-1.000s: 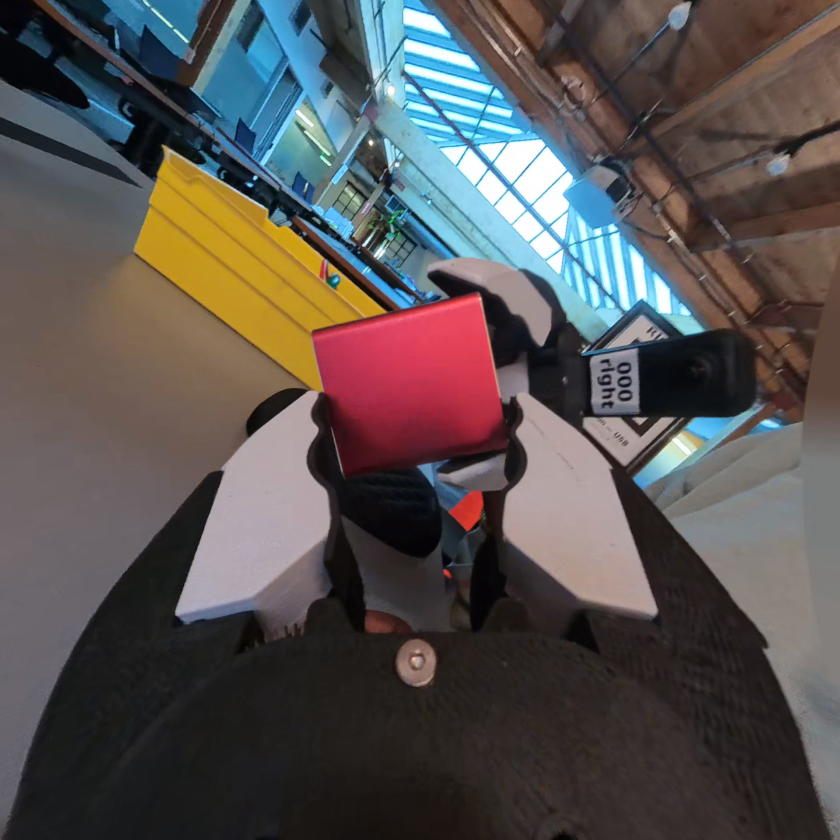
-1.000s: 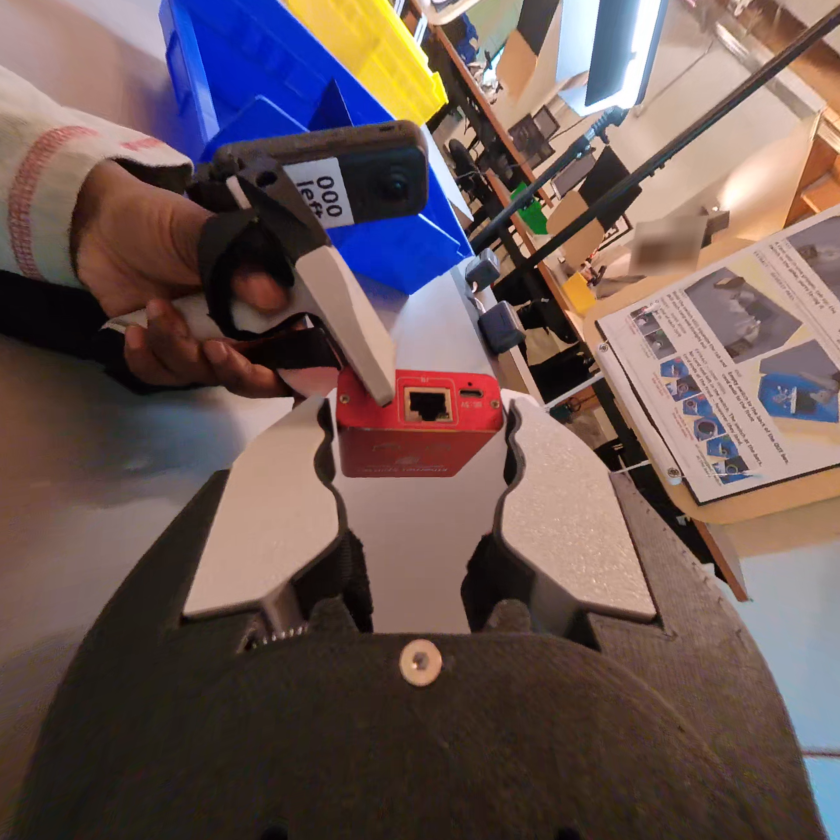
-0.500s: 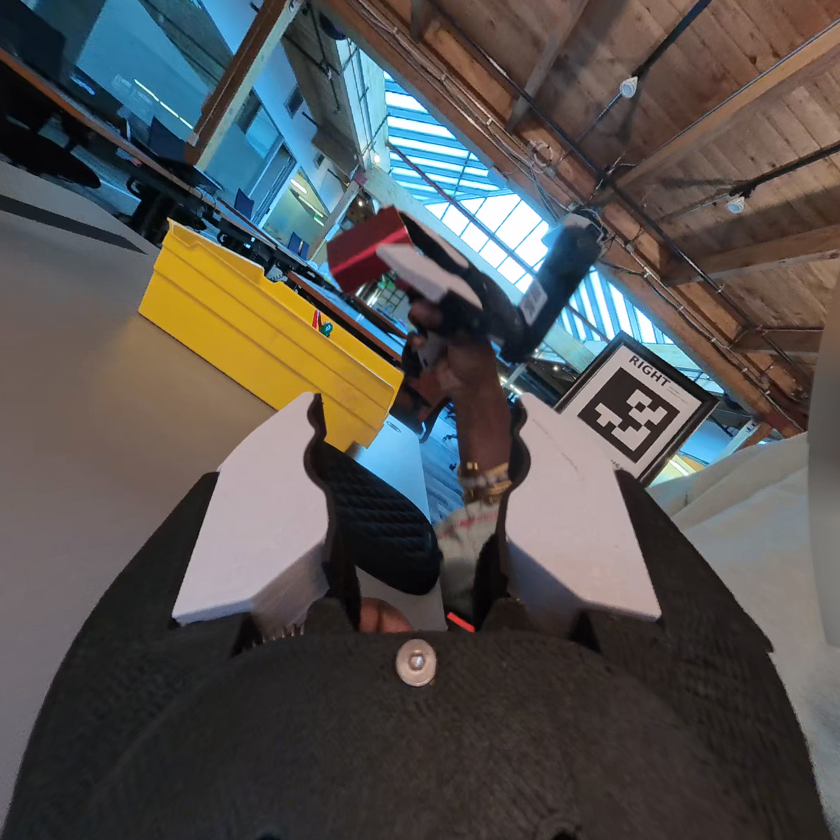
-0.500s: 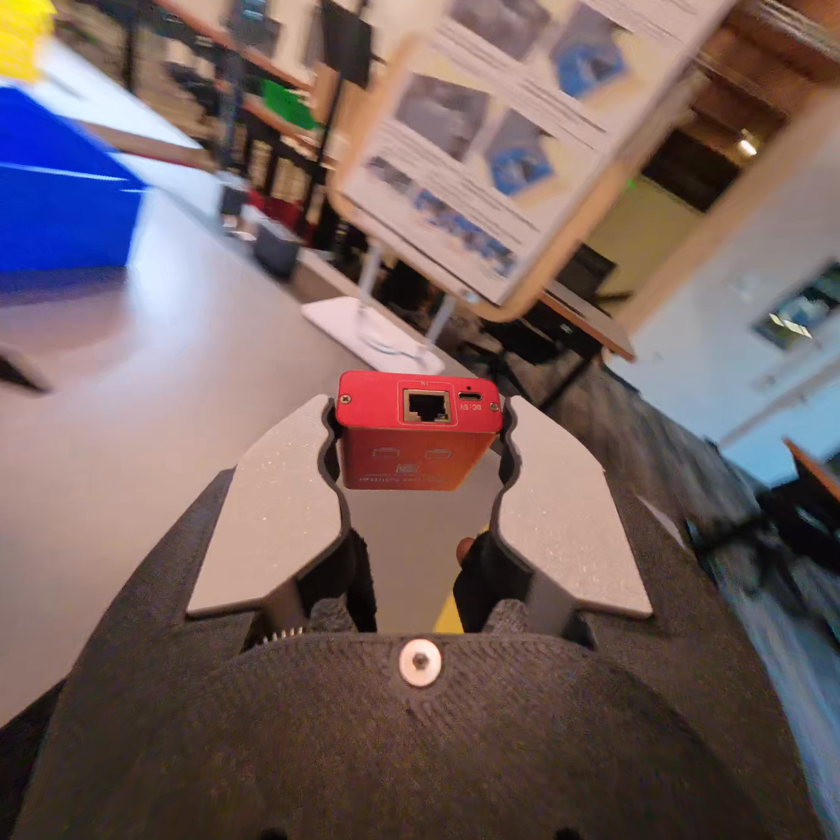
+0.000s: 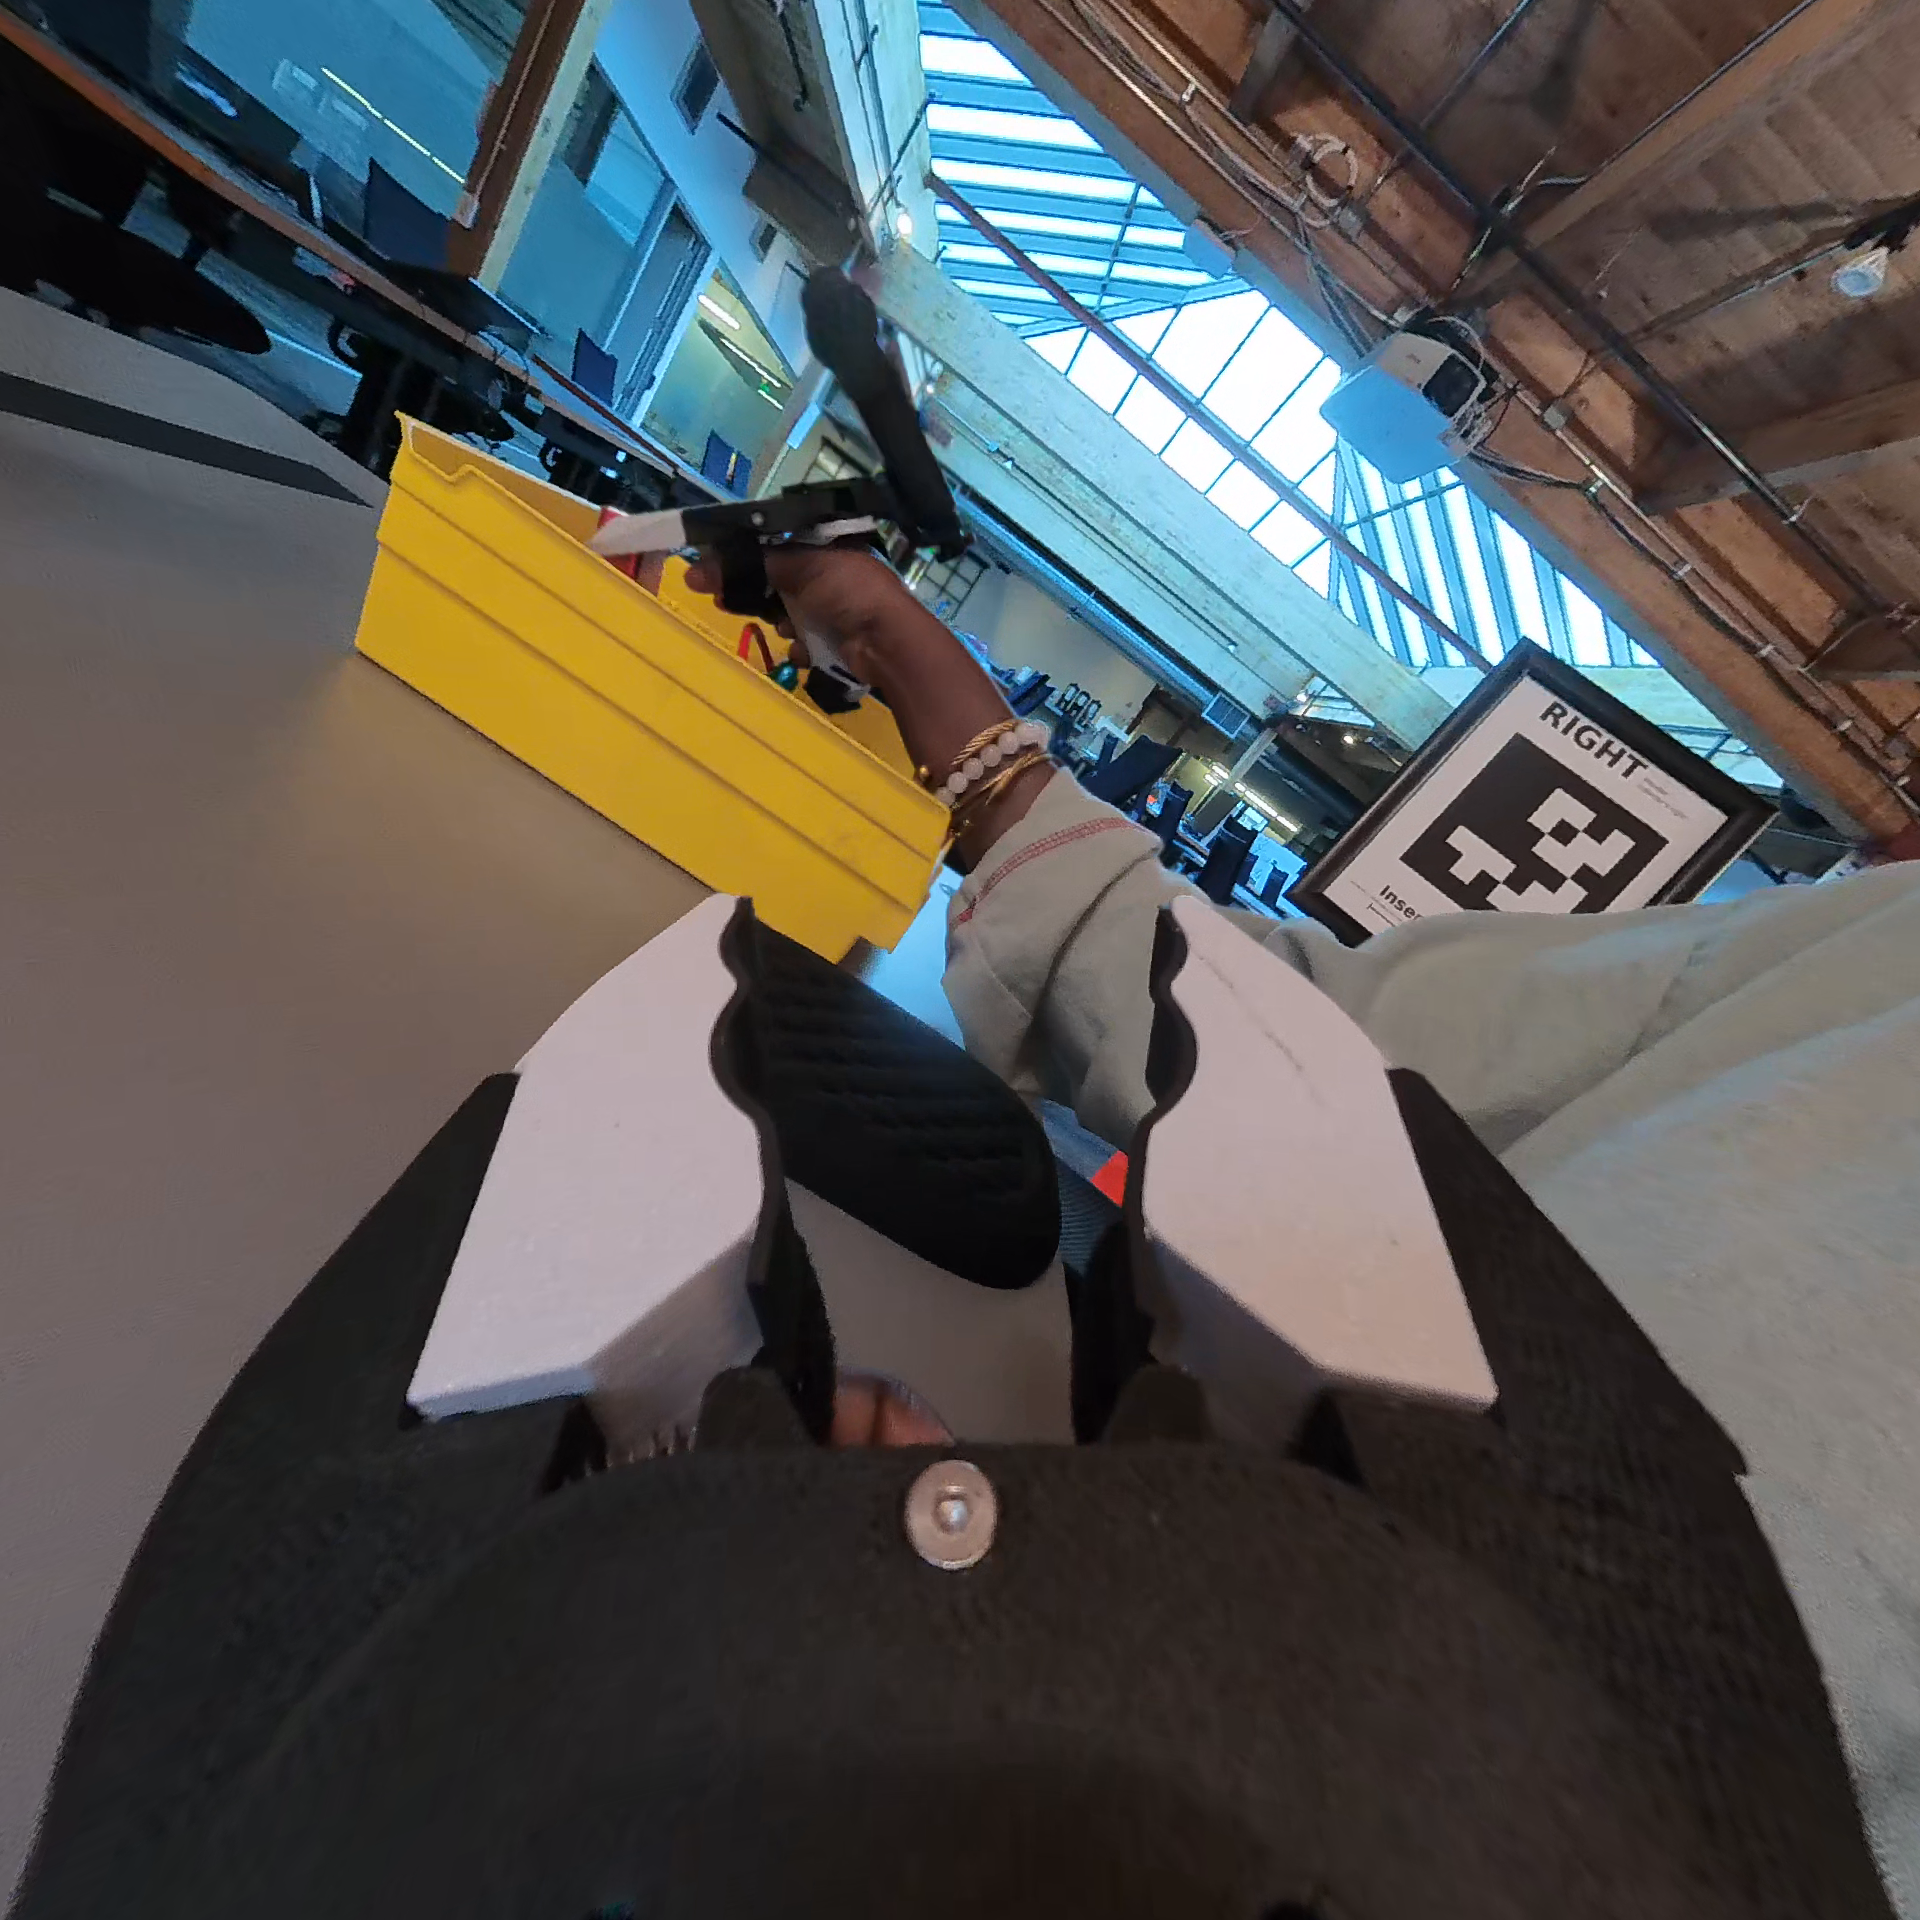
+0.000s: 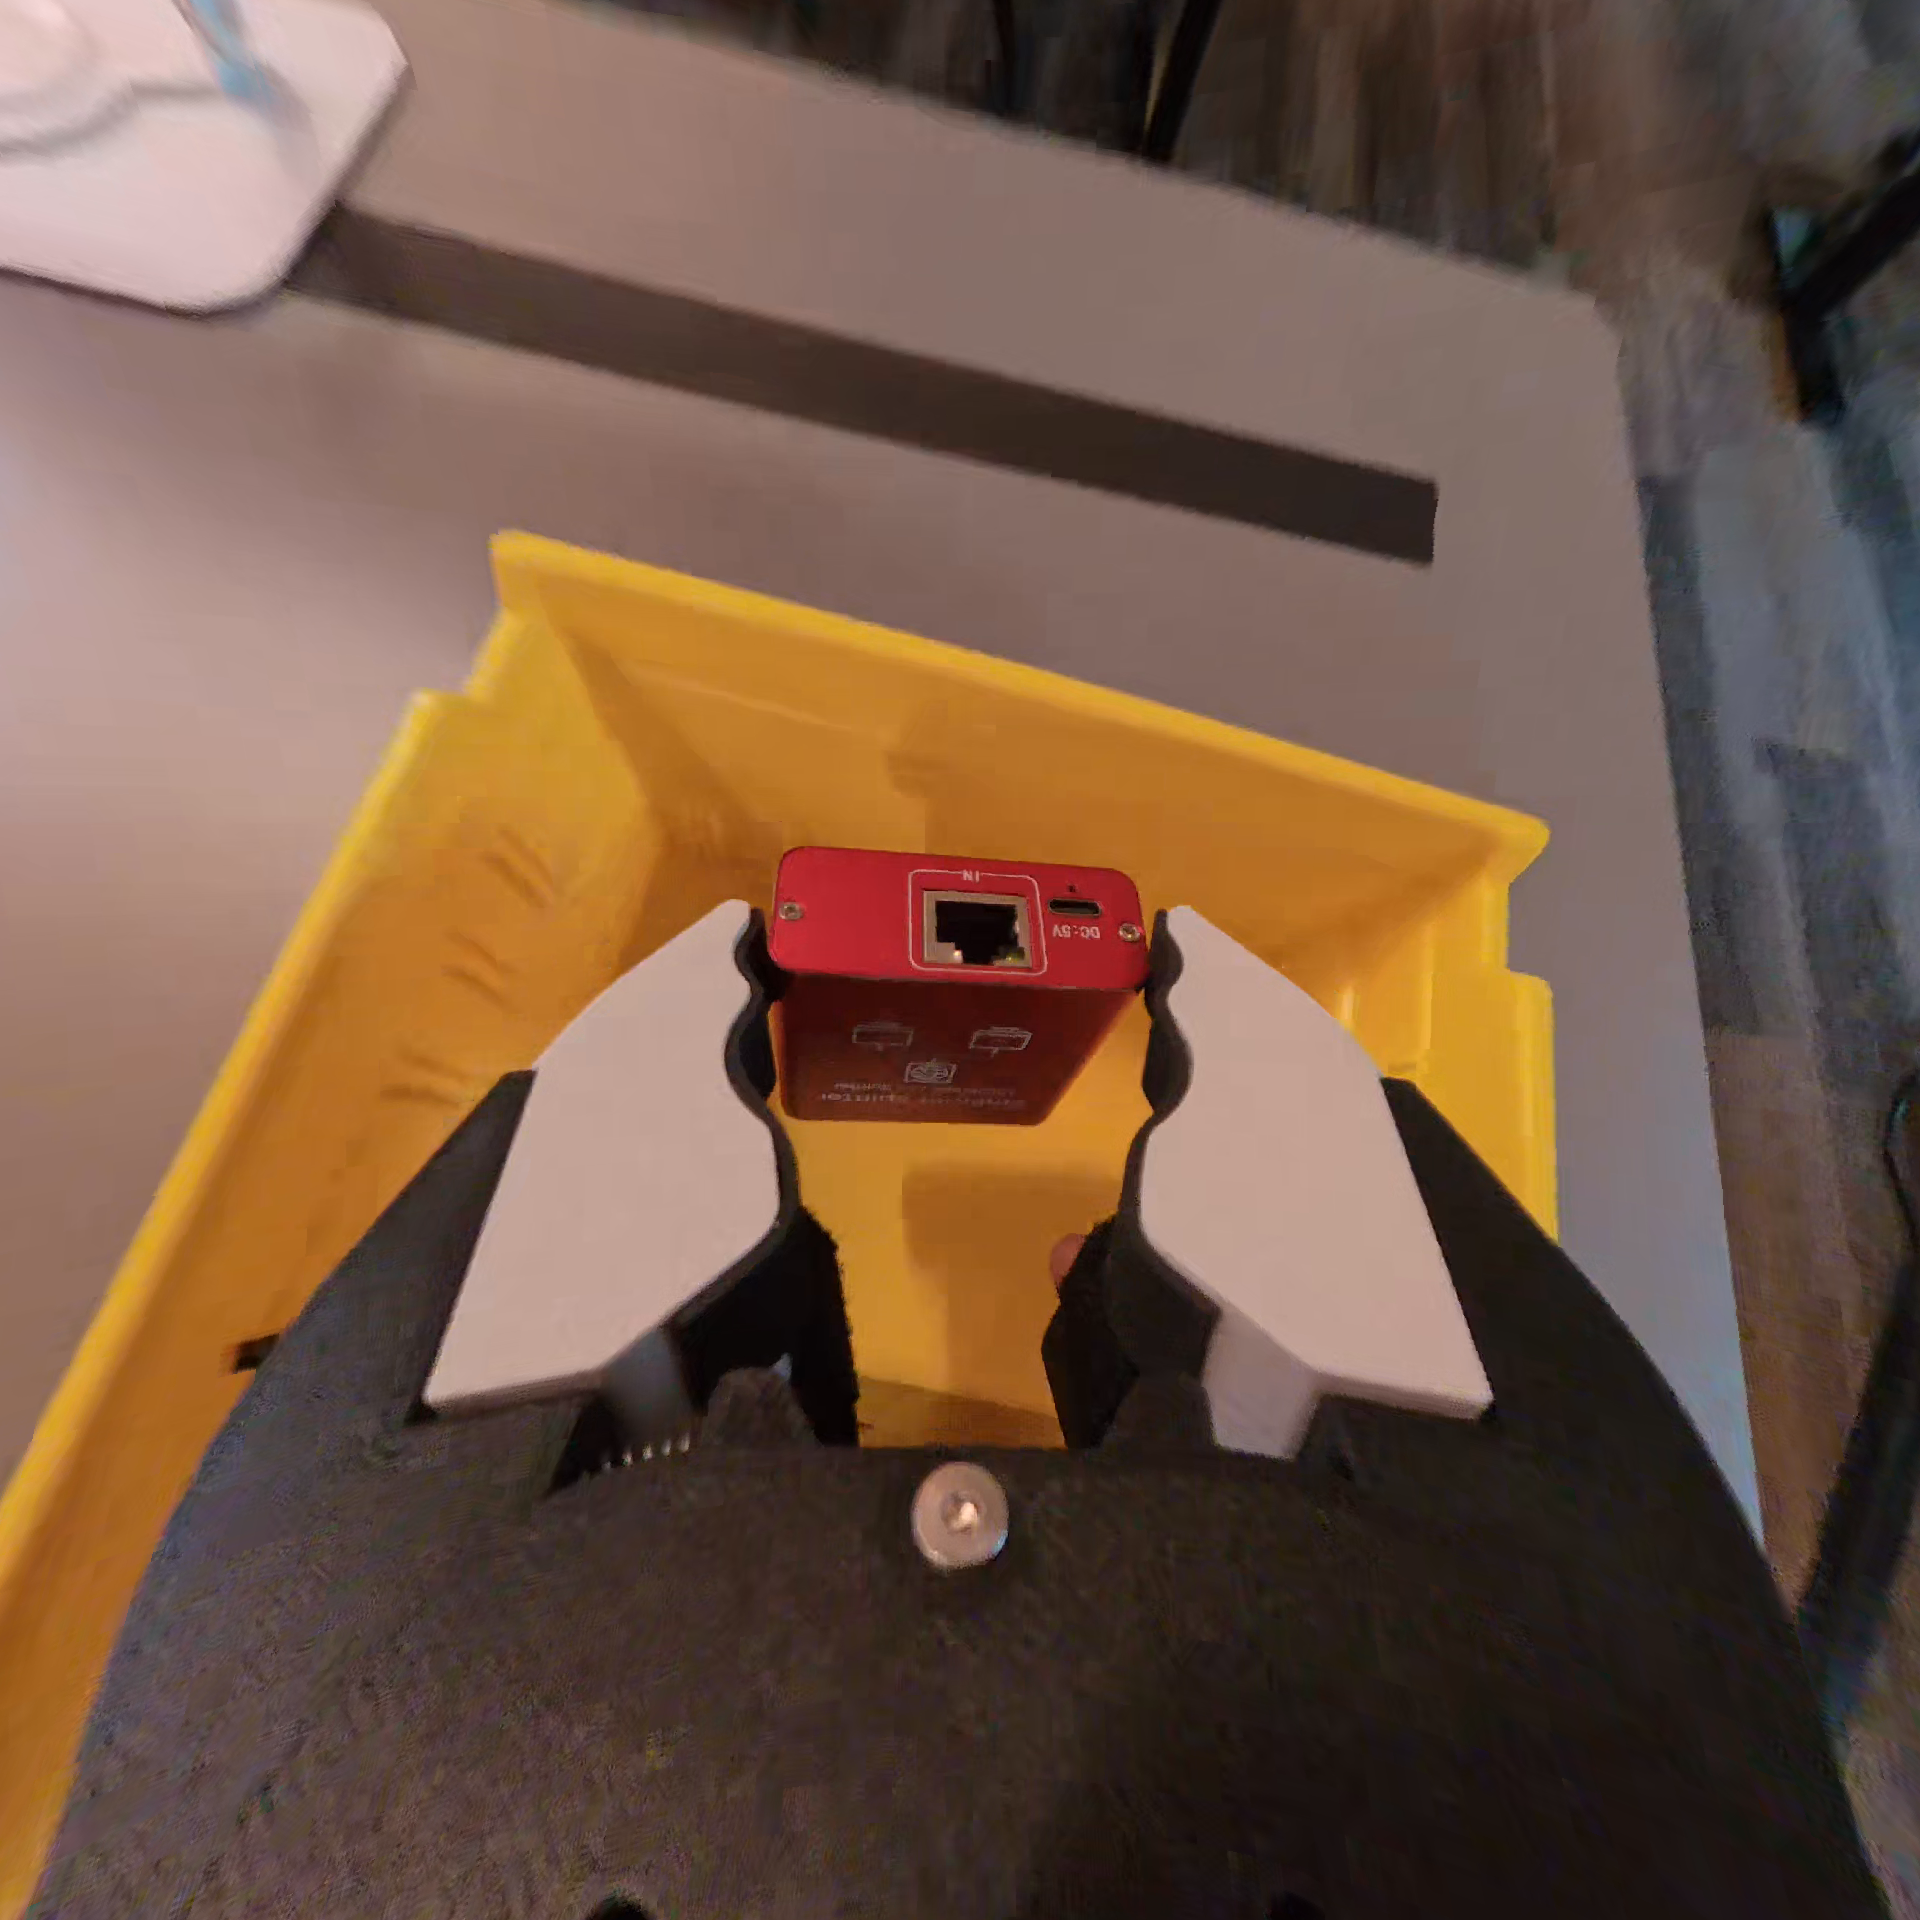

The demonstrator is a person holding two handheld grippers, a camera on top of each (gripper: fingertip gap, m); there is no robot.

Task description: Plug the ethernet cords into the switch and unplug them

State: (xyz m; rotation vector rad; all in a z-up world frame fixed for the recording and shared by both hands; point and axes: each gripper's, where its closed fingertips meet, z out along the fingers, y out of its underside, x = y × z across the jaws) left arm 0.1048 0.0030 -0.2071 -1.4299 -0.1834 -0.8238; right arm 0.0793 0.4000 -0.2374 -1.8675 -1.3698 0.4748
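Two pale, matte fingers (image 6: 1262,1132) of my right gripper (image 6: 958,940) pinch a small red metal switch (image 6: 951,982) by its short sides, the wavy black pads pressed against its anodised edges. Its end plate faces forward, showing one square ethernet port and a small slot beside it, with a screw at each corner I can see. I hold the box inside the yellow plastic bin (image 6: 1195,790), above its floor; I cannot tell whether it touches. The bin's walls are smooth, stepped near the rim and ribbed on the left side. Beyond it lies a grey table (image 6: 260,499) crossed by a dark strip.

My left gripper (image 5: 951,940) has its jaws spread, with nothing between them; its white fingers are chalky and faceted, seated in a coarse black printed body. Through that gap I see a person's light knit sleeve (image 5: 1049,935) with red stitching, beaded and metal bracelets at the wrist, and a hand (image 5: 852,613) carrying the other gripper over the same bin's rim (image 5: 499,494). A framed black-and-white marker sign (image 5: 1538,821) stands to the right under timber beams and a skylight.
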